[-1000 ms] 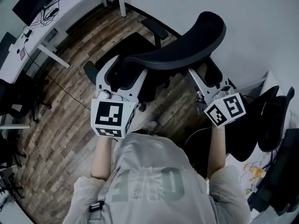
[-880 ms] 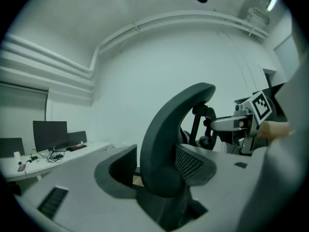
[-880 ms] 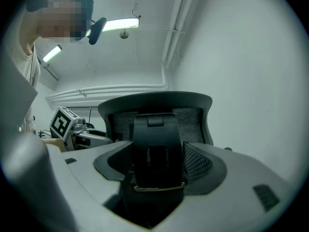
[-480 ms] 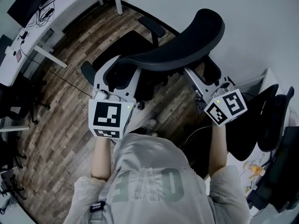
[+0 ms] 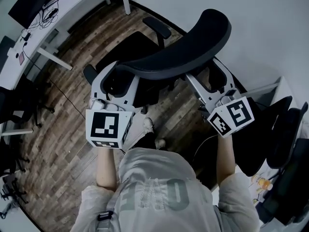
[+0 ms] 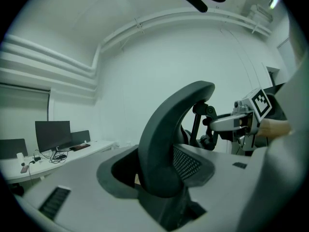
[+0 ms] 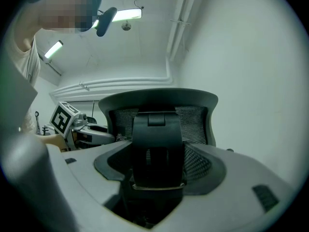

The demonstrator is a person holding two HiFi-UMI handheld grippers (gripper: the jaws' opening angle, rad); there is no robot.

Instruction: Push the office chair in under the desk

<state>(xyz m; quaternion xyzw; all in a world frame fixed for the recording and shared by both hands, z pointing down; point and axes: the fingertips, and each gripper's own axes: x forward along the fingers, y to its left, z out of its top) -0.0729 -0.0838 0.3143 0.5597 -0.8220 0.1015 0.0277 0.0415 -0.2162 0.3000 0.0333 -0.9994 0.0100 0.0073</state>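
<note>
Head view: office chair point(image 5: 126, 50) faces upper-left desk point(image 5: 67, 8), backrest point(image 5: 183, 45) running lower-left to upper-right.

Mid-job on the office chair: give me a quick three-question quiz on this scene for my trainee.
1. In the head view, on which side of the chair does the desk with cables lie?
2. What sits between the left tongs? A. a desk leg B. the chair back's edge C. an armrest
3. True or false: the chair is already under that desk.
Key: 1 left; 2 B; 3 false.
</note>
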